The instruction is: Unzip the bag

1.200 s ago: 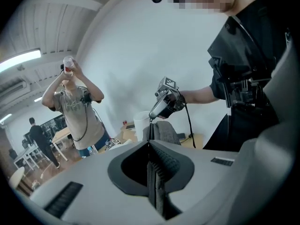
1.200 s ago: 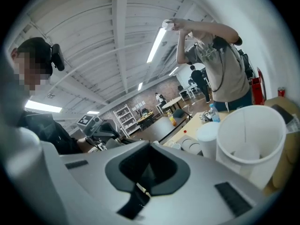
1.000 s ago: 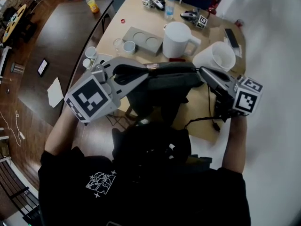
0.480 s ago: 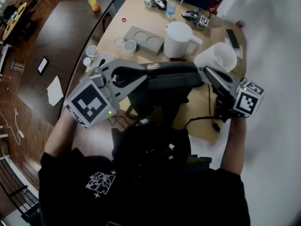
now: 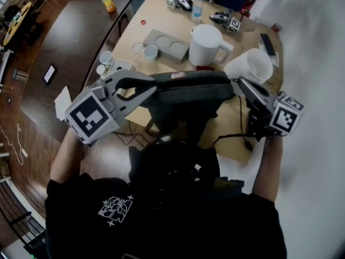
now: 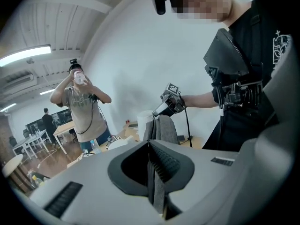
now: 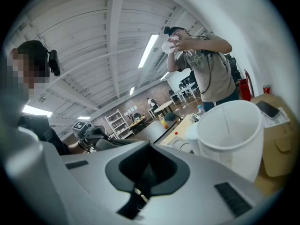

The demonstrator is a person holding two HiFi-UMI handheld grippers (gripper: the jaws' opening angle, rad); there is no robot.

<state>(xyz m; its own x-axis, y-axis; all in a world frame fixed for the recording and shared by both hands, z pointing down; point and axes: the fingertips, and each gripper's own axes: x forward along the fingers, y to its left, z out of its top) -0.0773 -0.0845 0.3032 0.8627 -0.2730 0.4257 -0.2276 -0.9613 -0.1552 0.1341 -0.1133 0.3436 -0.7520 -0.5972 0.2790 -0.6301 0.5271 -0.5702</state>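
A dark grey bag (image 5: 188, 93) hangs stretched between my two grippers above the near edge of the table. At its left end my left gripper (image 5: 155, 80) is shut on a fold of the bag's fabric (image 6: 158, 191), which runs between the pads. At its right end my right gripper (image 5: 235, 83) is shut on a small dark tab with a pale metal piece (image 7: 139, 195). In the left gripper view the bag (image 6: 164, 128) runs away to the right gripper (image 6: 169, 103). The zipper line itself is hard to make out.
Behind the bag the wooden table (image 5: 161, 15) holds a white jug (image 5: 207, 45), a white bucket (image 5: 250, 63), a grey tray with two round recesses (image 5: 167, 45), small cups (image 5: 105, 58) and a bottle (image 5: 197, 7). A standing person (image 6: 79, 107) drinks beyond it. A black cable (image 5: 232, 139) trails at the right.
My left gripper has drawn away to the left in the head view, and the bag's top edge is pulled out longer. The right gripper has hardly moved.
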